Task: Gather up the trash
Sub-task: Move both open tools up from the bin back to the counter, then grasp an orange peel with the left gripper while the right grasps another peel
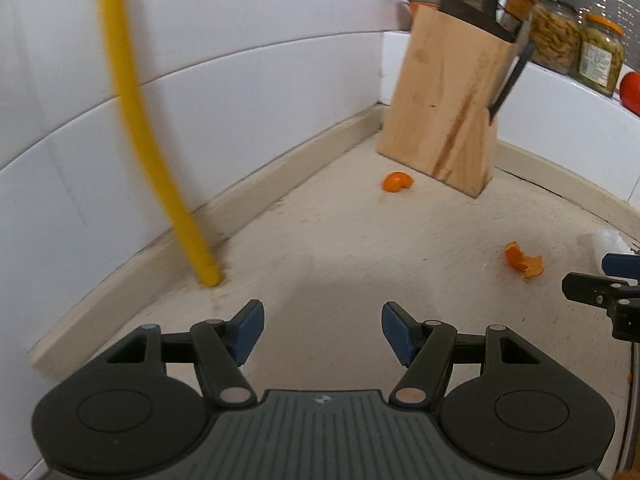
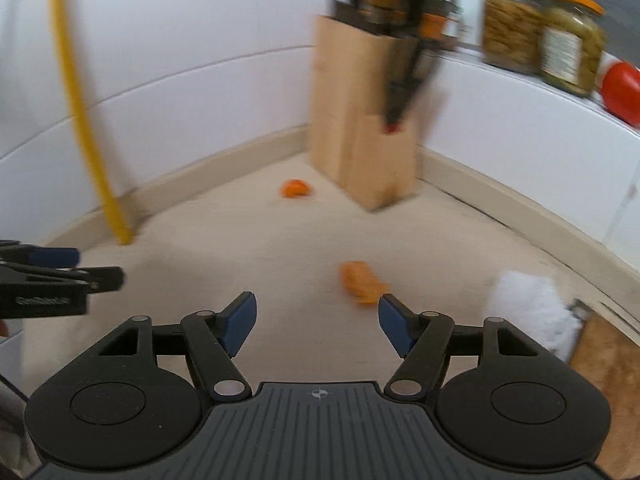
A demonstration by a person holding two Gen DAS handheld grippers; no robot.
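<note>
Two orange peels (image 1: 523, 261) on counter (image 1: 360, 240) | left gripper (image 1: 323, 332) wide, empty | right gripper (image 2: 316, 324) wide, empty

Two orange peels (image 1: 397, 182) (image 1: 523, 260) lie on the beige worktop (image 1: 360, 240). White tiles (image 1: 240, 92), a yellow hose (image 1: 132, 92), a pale wooden block (image 1: 448, 108); blue-padded black fingers (image 1: 250, 330).

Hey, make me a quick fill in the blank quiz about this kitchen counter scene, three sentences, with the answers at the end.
1. The two pieces of peel lying on the counter are ______ in colour.
2. The far peel piece lies right beside the wooden ______, which holds knives.
3. The right gripper has its jaws ______, with nothing between them, and the near peel piece just ahead.

Missing words: orange; knife block; open
</note>
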